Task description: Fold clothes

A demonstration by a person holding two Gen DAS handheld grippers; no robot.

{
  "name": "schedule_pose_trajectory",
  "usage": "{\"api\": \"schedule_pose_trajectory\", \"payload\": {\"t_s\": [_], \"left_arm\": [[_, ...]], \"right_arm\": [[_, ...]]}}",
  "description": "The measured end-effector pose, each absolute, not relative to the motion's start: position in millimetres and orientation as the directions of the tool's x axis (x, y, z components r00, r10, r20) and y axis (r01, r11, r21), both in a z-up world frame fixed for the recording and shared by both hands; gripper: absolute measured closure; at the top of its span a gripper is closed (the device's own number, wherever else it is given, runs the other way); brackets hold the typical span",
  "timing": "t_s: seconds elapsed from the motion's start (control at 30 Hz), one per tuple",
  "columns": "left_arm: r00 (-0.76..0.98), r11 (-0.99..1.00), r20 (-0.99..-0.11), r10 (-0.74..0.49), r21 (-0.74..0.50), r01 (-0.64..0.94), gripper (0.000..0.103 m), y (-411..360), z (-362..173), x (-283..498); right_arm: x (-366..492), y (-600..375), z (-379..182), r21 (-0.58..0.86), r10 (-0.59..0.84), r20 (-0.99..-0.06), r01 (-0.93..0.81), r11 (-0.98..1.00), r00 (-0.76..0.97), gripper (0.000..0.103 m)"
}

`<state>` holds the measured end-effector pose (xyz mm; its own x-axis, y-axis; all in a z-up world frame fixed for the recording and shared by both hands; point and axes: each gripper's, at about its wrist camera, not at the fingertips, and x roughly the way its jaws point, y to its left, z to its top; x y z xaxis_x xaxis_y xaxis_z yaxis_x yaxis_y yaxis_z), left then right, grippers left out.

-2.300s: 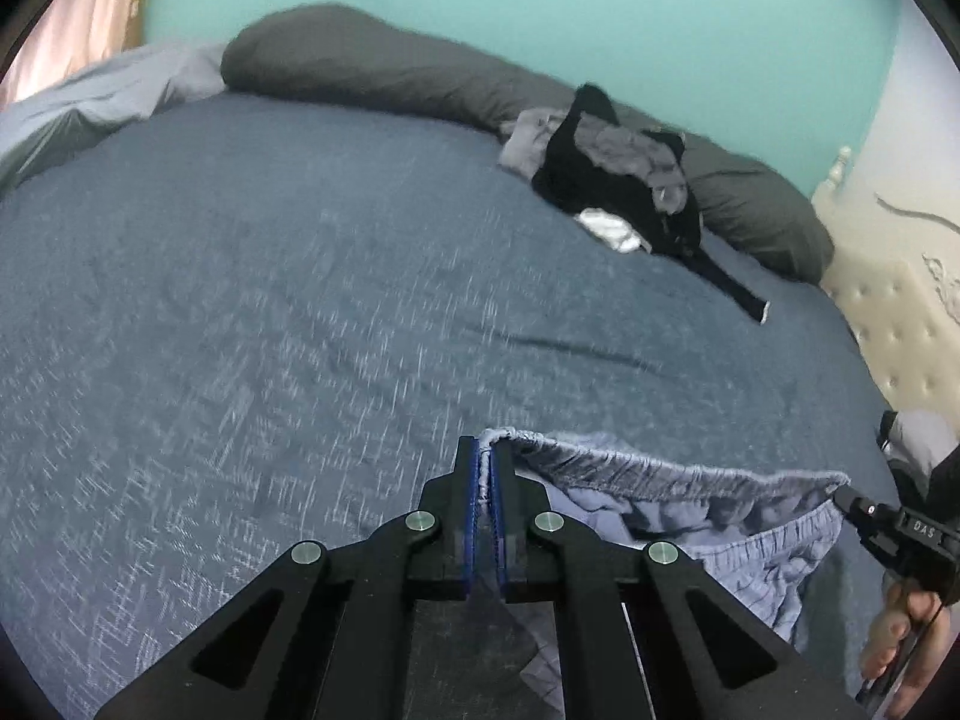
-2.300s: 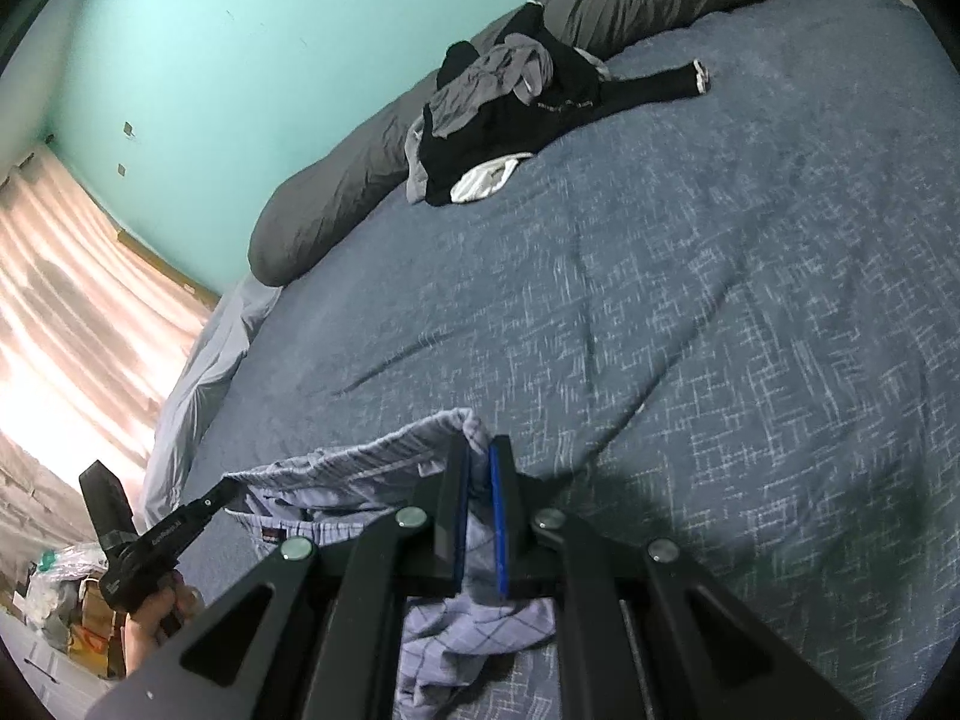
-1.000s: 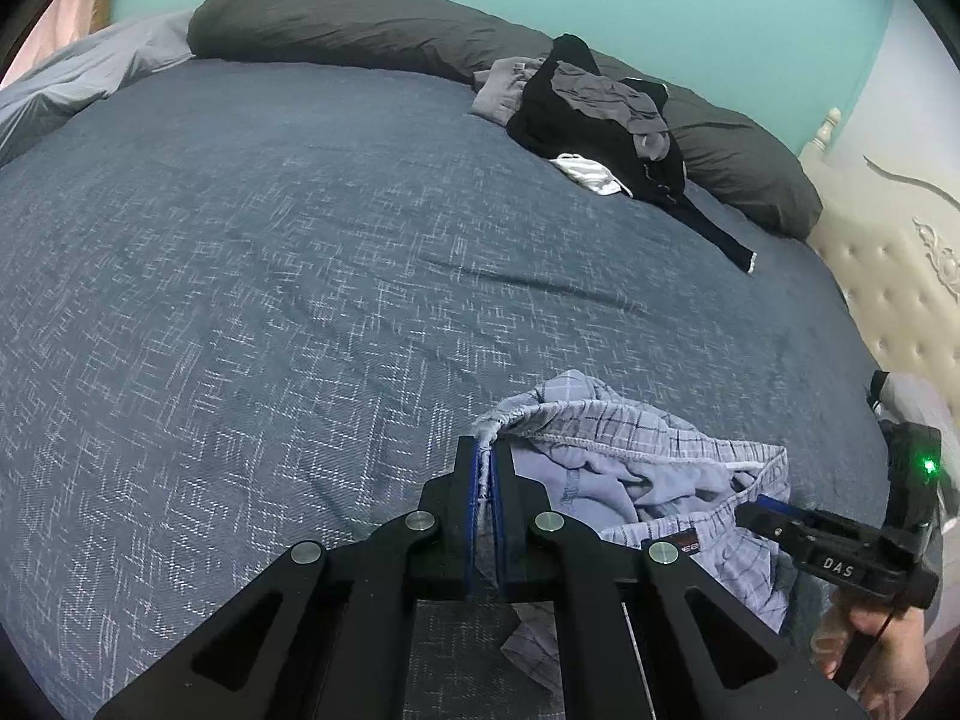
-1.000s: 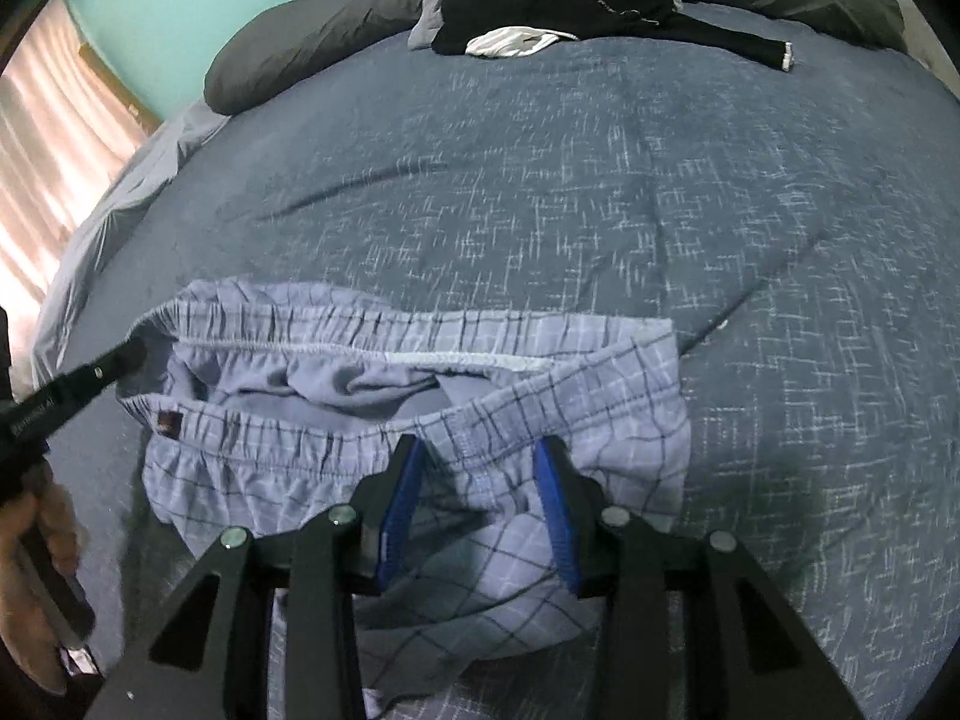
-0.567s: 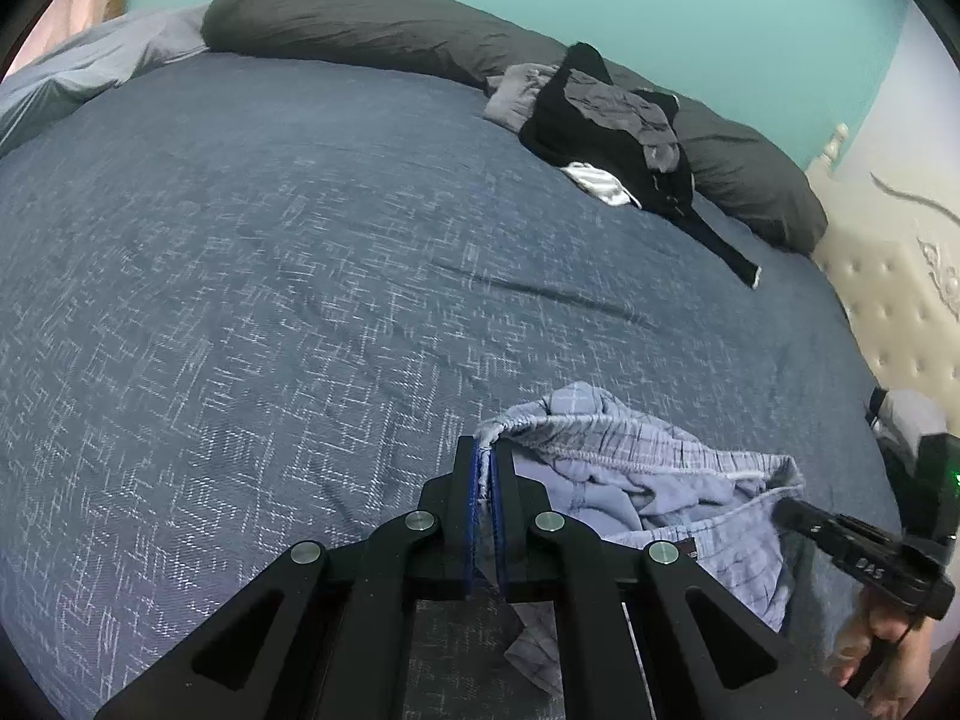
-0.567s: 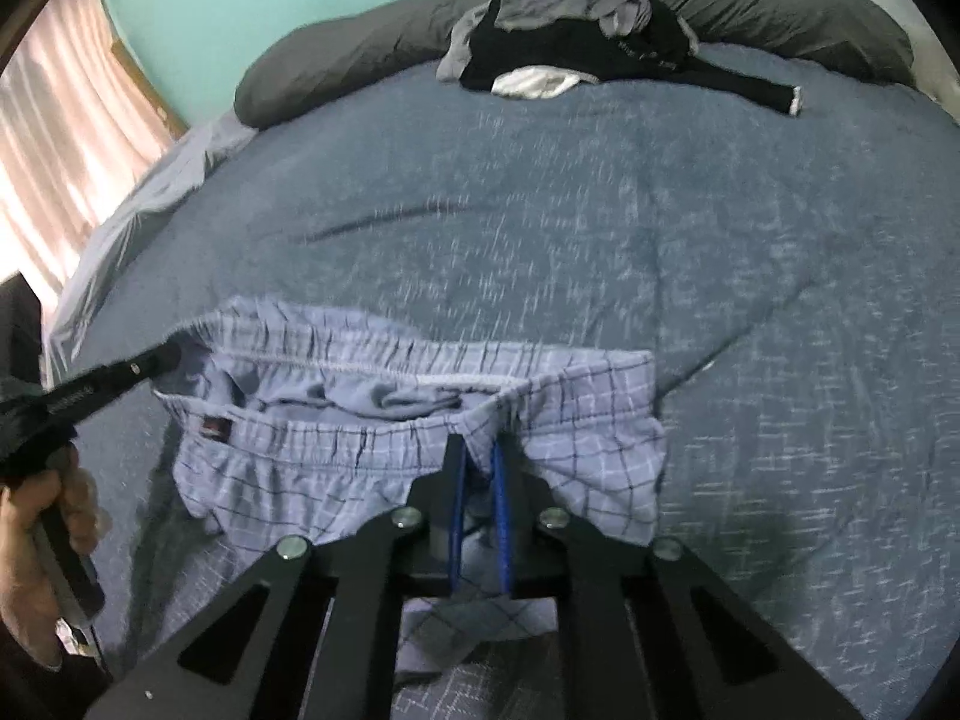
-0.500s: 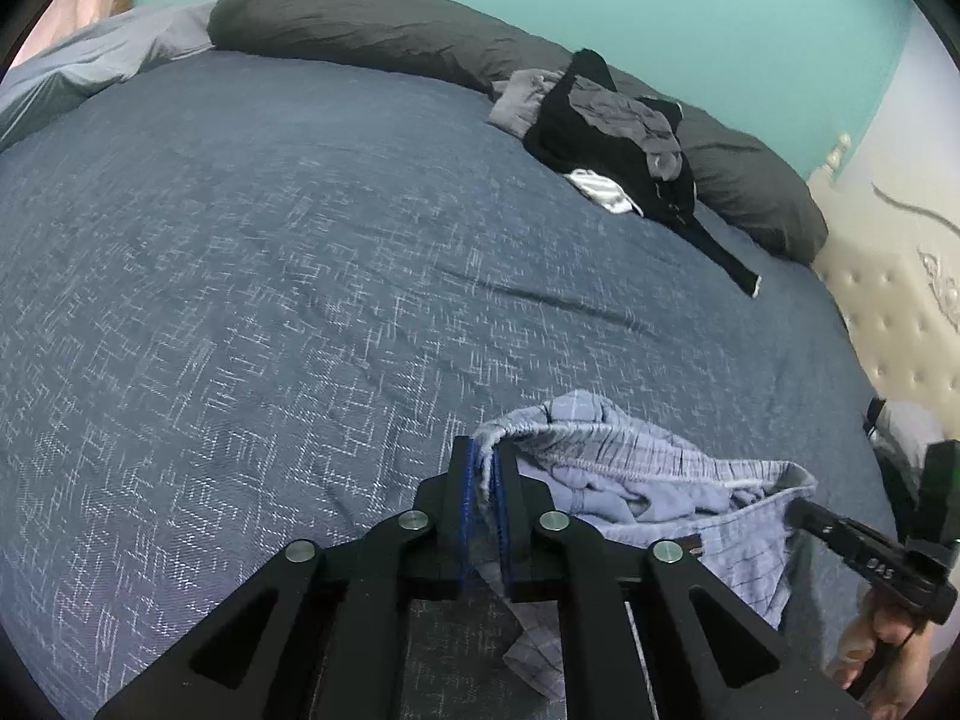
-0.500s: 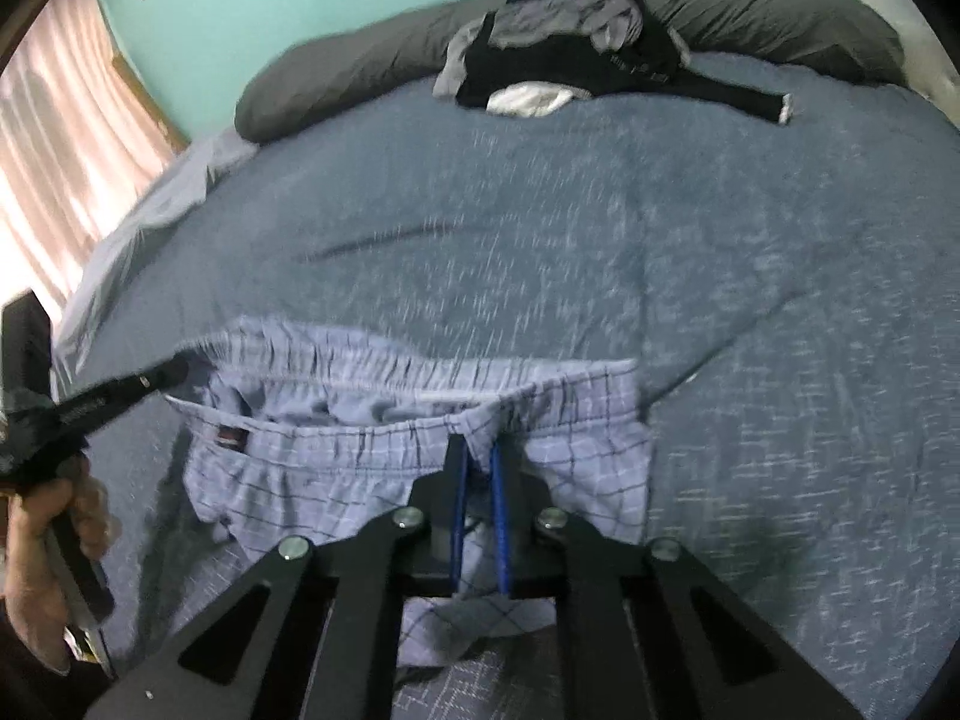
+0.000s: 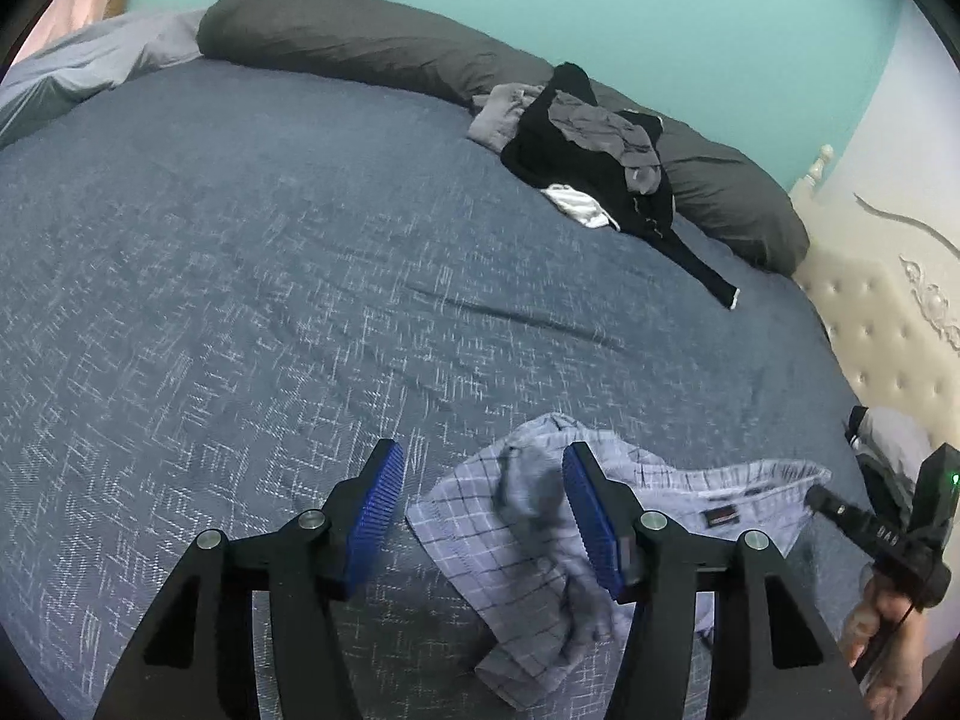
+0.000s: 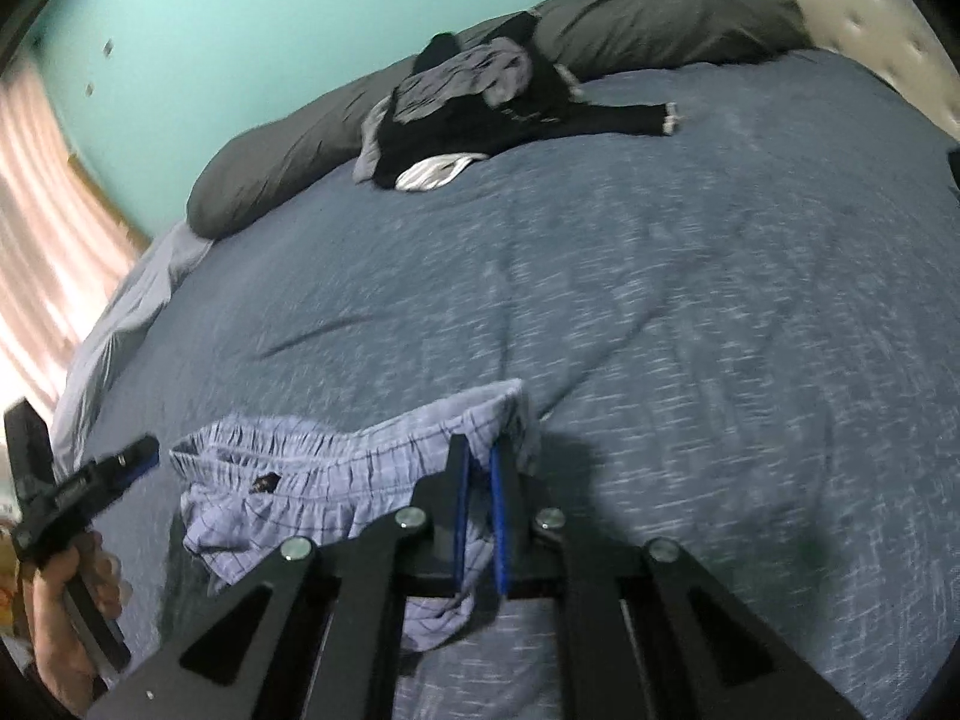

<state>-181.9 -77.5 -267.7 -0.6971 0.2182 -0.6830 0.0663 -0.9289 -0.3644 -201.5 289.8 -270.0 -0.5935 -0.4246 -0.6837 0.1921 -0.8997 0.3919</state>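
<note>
1. Jaws first: on our left gripper [image 9: 477, 510] they are opening, blue pads well apart, with a corner of the plaid shorts [image 9: 540, 546] lying loose between them, gripped by neither pad; our right gripper [image 10: 478, 504] is pinched shut on the waistband.
2. To do this step well, we judge the left should clear the fabric fully before regripping — a snagged pad would drag the fold askew — while the right keeps the waistband taut and low.
3. Shorts sit at lower centre of the left view, on the blue bedspread [image 9: 240, 300]; in the right view they spread left from the closed pads — the pile of dark clothes [image 10: 480, 102] lies far off, upper centre.
</note>
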Motion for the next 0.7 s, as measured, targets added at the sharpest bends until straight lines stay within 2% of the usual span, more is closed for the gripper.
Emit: {"api": "schedule_pose_trajectory", "payload": {"t_s": [0.23,0.37,0.53,0.7], "left_arm": [[-0.662,-0.929,-0.695,0.281,-0.371,-0.004,0.043,-62,-275,-187],[-0.65,-0.94,-0.698,0.3,-0.332,-0.077,0.043,-44,-273,-184],[-0.634,-0.914,-0.681,0.366,-0.39,-0.109,0.043,-40,-275,-185],[-0.644,-0.905,-0.667,0.375,-0.414,-0.098,0.044,-39,-271,-186]], "right_arm": [[-206,318,-278,0.437,-0.411,-0.682,0.113,-0.892,-0.605,0.097],[-208,326,-278,0.437,-0.393,-0.683,0.088,-0.895,-0.616,0.097],[-207,331,-283,0.444,-0.394,-0.687,0.076,-0.893,-0.61,0.097],[-206,326,-282,0.441,-0.405,-0.677,0.103,-0.892,-0.614,0.097]]}}
